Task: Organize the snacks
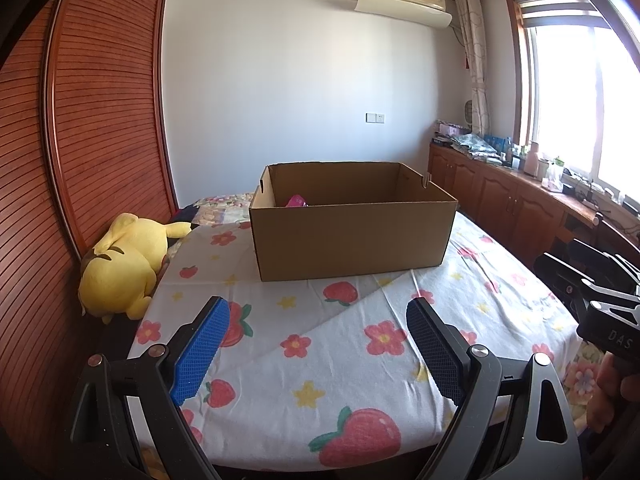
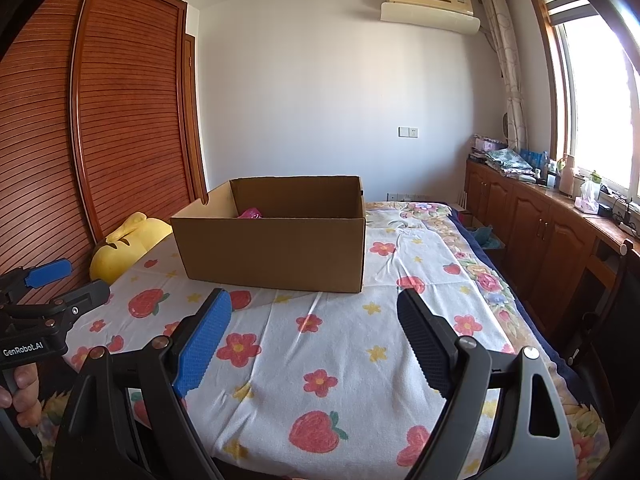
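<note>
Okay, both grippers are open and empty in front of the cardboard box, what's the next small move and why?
Probably ease the right gripper forward toward the cardboard box to look inside: only a pink packet peeks over its rim, no loose snacks show on the strawberry sheet, and the left gripper also holds nothing.

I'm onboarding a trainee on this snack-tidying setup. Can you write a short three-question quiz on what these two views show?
1. True or false: both the left gripper and right gripper are open and empty.
2. What colour is the item showing inside the cardboard box? A) pink B) green C) white
3. What lies beside the strawberry-print cloth, against the wooden wardrobe?

Key: 1 true; 2 A; 3 a yellow plush toy.
</note>
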